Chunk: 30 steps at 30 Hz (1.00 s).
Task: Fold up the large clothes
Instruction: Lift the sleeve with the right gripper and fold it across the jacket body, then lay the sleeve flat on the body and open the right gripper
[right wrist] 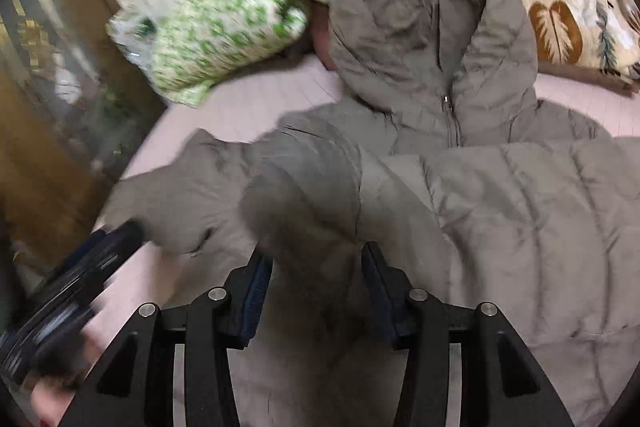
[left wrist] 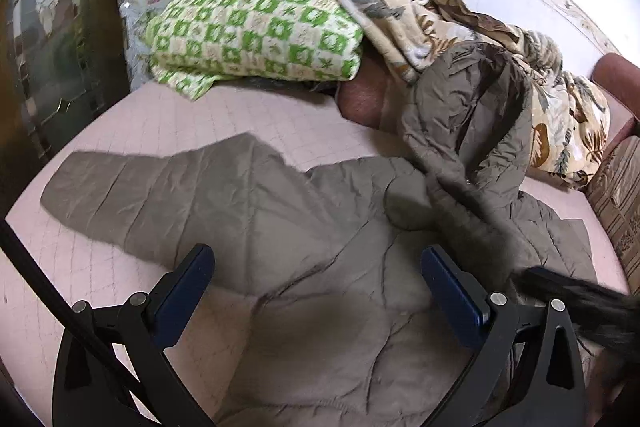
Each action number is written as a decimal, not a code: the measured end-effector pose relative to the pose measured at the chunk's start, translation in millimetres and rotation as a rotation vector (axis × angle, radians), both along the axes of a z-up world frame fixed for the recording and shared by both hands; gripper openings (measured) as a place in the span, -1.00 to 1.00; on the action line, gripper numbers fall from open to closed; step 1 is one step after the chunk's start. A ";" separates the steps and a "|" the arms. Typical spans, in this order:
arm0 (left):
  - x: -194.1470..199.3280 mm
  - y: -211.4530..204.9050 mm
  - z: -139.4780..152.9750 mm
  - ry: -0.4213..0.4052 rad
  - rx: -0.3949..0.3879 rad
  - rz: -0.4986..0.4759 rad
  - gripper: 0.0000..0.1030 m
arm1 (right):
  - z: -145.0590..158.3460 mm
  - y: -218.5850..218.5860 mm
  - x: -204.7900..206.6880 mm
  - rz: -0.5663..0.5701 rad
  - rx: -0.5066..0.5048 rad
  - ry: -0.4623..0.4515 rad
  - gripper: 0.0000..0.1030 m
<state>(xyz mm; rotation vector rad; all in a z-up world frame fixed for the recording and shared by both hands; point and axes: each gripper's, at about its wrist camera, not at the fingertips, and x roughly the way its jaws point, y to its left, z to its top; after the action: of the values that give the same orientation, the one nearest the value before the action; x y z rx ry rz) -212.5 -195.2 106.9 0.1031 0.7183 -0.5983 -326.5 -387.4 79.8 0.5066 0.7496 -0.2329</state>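
A grey-brown quilted hooded jacket [left wrist: 320, 227] lies spread on the pink bed sheet [left wrist: 168, 123], one sleeve [left wrist: 132, 191] stretched out to the left. Its hood [right wrist: 432, 39] and zipper [right wrist: 448, 107] show in the right wrist view. My left gripper [left wrist: 316, 263] is open and empty, hovering over the jacket body. My right gripper [right wrist: 316, 259] has its jaws partly closed around a bunched fold of the jacket [right wrist: 312, 211], which is blurred. The left gripper [right wrist: 80, 267] also shows blurred at the lower left of the right wrist view.
A folded green-and-white checked blanket [left wrist: 248, 31] and a crumpled beige leaf-print blanket [left wrist: 440, 15] lie at the back of the bed by the white wall. A dark wooden cabinet [left wrist: 60, 27] stands on the left. A striped cushion [left wrist: 620, 195] sits at the right edge.
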 end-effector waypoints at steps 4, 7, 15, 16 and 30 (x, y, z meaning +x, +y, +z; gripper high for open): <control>-1.8 -26.5 -0.1 0.028 -0.013 -0.076 1.00 | 36.0 -33.8 -67.7 -0.126 -0.115 -0.060 -0.03; -11.8 -55.5 -7.7 0.018 0.027 -0.127 1.00 | 37.1 -74.5 -113.4 -0.326 -0.284 0.048 -0.25; -5.4 -113.4 -71.9 0.114 0.265 -0.146 0.95 | -40.3 -151.4 -139.7 -0.433 -0.168 0.238 -0.55; -0.8 -116.6 -82.9 0.157 0.287 -0.151 0.96 | -47.8 -152.8 -136.0 -0.418 -0.169 0.268 -0.55; -13.8 -93.5 -38.4 0.079 0.105 -0.124 0.98 | -3.6 -139.5 -146.6 -0.396 -0.058 0.171 0.74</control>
<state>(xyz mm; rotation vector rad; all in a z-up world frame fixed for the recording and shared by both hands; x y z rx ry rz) -226.4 -288.7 68.6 0.2242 0.8239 -0.6863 -473.2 -526.9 76.2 0.5829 0.8020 -0.6717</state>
